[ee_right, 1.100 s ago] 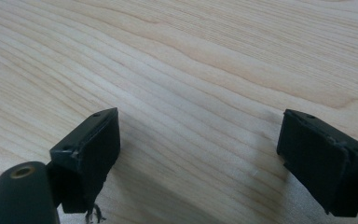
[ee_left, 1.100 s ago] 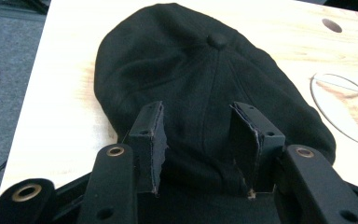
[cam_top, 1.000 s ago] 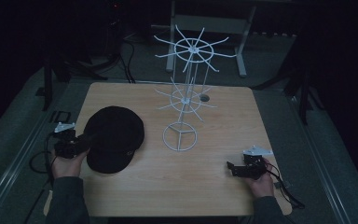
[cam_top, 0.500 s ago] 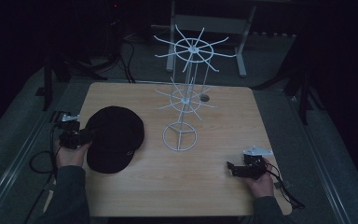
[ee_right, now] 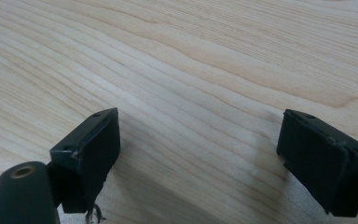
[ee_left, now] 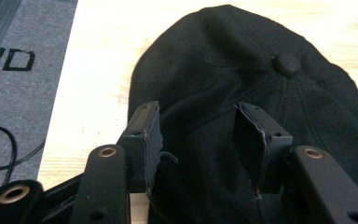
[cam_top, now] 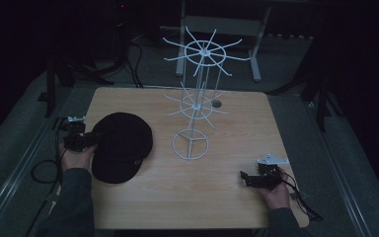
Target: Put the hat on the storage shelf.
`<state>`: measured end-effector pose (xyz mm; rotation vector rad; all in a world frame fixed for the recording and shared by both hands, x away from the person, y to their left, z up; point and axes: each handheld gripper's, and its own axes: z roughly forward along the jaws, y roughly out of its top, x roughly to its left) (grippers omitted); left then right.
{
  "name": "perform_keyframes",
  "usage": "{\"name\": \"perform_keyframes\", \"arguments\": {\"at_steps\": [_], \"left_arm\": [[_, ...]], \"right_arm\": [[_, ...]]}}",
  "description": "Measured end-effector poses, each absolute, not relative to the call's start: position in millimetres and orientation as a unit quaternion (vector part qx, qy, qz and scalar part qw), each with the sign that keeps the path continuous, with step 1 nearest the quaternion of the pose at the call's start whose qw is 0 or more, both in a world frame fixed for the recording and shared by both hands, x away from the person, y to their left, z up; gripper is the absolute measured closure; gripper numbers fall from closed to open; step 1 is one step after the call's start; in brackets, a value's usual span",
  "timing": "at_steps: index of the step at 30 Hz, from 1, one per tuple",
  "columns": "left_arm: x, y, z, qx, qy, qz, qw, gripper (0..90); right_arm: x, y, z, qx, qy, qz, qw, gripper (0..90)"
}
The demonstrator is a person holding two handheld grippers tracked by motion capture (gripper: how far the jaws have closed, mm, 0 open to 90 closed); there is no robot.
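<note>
Your left gripper (cam_top: 91, 139) sits at the table's (cam_top: 227, 197) left edge, its jaws parted around the near rim of the black cap (cam_top: 123, 145), which lies flat on the wood; whether the pads press the fabric is unclear. Beside the cap stands the white wire rack (cam_top: 193, 106). Your right gripper (cam_top: 245, 177) rests near the right front corner, jaws wide apart, holding nothing
</note>
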<state>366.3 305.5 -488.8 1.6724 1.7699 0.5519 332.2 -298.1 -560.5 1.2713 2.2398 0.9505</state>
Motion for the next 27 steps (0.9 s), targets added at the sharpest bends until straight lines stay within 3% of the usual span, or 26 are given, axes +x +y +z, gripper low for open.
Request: {"name": "perform_keyframes", "arguments": {"at_steps": [9,27], "left_arm": [[365,306,-495,0.635,0.68,0.223,0.291,47.8],[379,310,-522,0.645,0.702,0.154,0.26,52.4]], "right_arm": [[332,-298,-561,0.454,0.8,0.339,0.197,13.2],[332,-298,-561,0.454,0.8,0.34,0.197,13.2]]}}
